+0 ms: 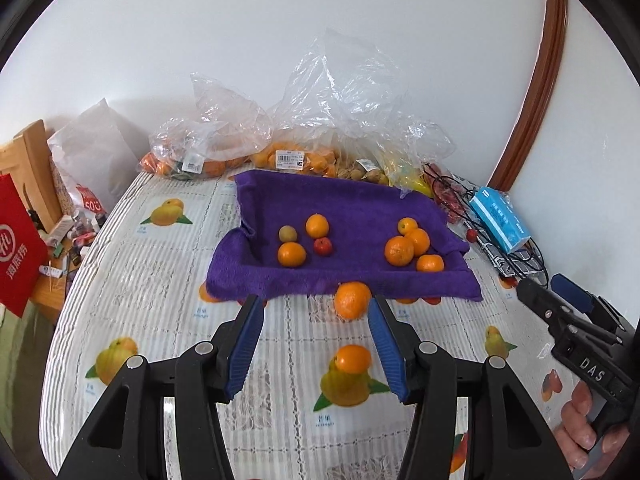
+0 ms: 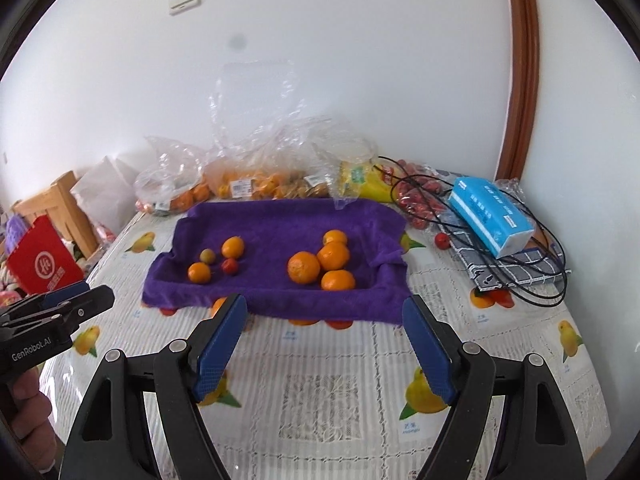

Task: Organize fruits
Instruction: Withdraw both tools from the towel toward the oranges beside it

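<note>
Oranges (image 2: pixel 320 260) and small fruits lie in the purple towel-lined tray (image 2: pixel 280 216).

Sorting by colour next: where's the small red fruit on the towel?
On the purple towel's left side in both views, the small red fruit sits among two oranges and a yellowish fruit.

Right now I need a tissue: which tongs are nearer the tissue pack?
Right. The right tongs sit just short of the tissue pack; the left tongs face the towel's front edge, farther left.
</note>
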Tool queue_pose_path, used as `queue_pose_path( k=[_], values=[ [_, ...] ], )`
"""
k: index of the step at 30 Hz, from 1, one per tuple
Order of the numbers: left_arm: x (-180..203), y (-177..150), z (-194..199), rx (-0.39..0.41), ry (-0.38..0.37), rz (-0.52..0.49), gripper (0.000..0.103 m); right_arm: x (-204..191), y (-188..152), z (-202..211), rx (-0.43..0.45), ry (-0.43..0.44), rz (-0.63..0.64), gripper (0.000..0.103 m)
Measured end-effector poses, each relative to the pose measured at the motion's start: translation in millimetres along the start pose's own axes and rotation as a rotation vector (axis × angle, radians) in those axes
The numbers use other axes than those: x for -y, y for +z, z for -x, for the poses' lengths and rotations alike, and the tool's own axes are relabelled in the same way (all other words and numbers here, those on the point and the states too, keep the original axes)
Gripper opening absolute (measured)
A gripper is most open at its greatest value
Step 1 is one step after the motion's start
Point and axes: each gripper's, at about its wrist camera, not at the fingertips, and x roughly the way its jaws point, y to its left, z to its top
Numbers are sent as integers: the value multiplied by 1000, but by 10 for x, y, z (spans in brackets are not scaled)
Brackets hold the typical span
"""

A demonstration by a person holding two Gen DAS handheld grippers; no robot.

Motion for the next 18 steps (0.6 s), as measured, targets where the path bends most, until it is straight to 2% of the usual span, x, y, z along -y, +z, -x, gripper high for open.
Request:
queue_pose_path(
  k=[5, 14, 18],
  values=[
    [-20, -86, 18, -3, 3, 8, 52, -142, -123, 80, -5, -4, 49, 80],
    [-152, -213, -63, -2, 29, 8, 53, -249, -361, -95, -36, 65, -8, 80],
    [-285, -314, -180, -22, 43, 36, 53, -287, -475, -167, -49, 67, -6, 73]
  ],
)
